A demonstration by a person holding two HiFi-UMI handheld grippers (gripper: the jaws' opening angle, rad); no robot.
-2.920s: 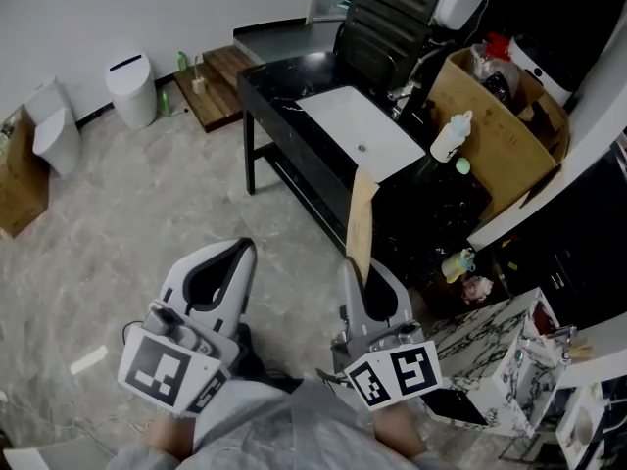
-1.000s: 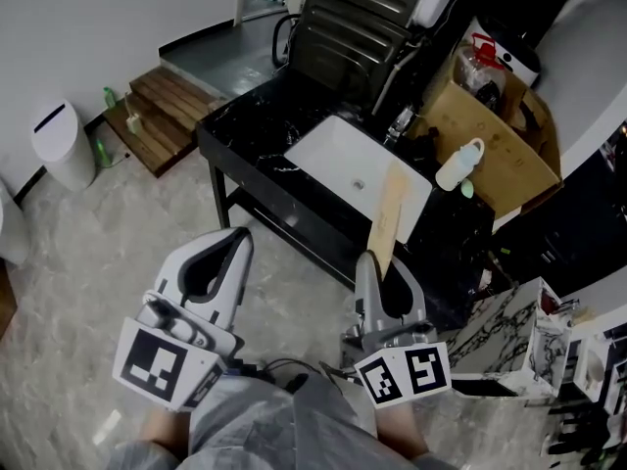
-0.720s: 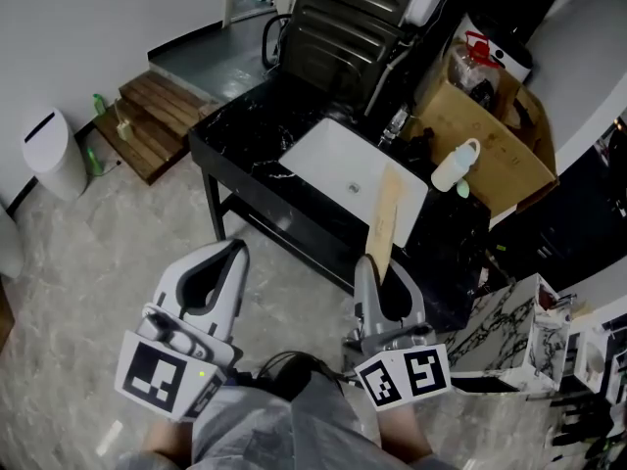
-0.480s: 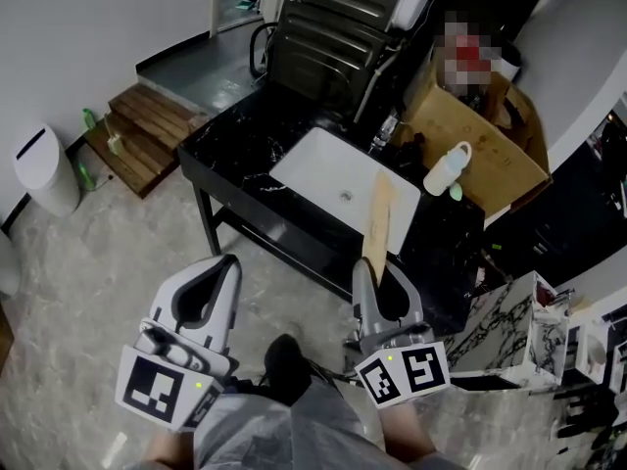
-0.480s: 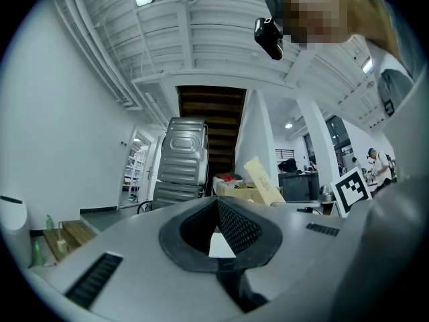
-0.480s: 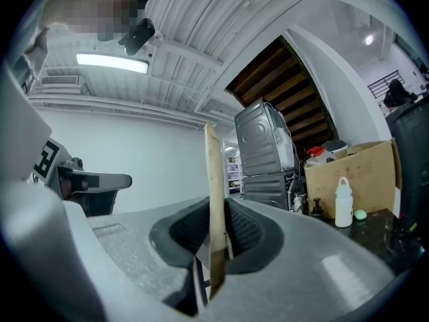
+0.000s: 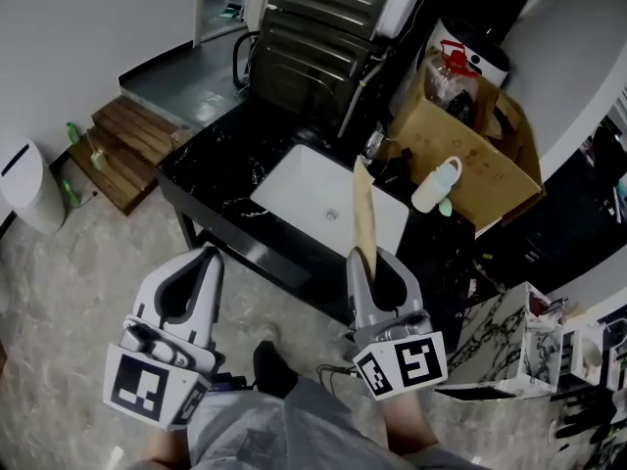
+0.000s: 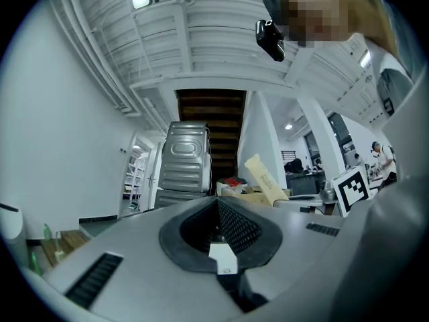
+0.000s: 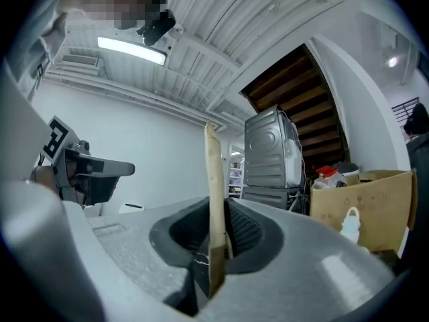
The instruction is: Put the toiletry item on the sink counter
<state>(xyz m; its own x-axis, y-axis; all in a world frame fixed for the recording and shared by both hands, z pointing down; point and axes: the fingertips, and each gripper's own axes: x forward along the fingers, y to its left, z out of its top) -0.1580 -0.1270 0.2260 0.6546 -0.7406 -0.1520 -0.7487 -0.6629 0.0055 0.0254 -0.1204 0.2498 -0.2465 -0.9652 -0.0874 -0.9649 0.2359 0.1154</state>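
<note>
- Right tongs pinch the lower end of the flat tan toiletry item. It sticks up out of them, in the air, short of the black tabletop.
- Left tongs pressed together, empty.
- Step in hand: carry it over. Aim for bare tabletop beside the white basin, not into it.
- The item is thin and long, so lay it flat before letting go; on end it would likely tip.

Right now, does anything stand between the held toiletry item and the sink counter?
Nothing visible does. The right gripper is shut on the flat tan packet, and the black counter lies straight ahead, with bare top left of the white basin.
</note>
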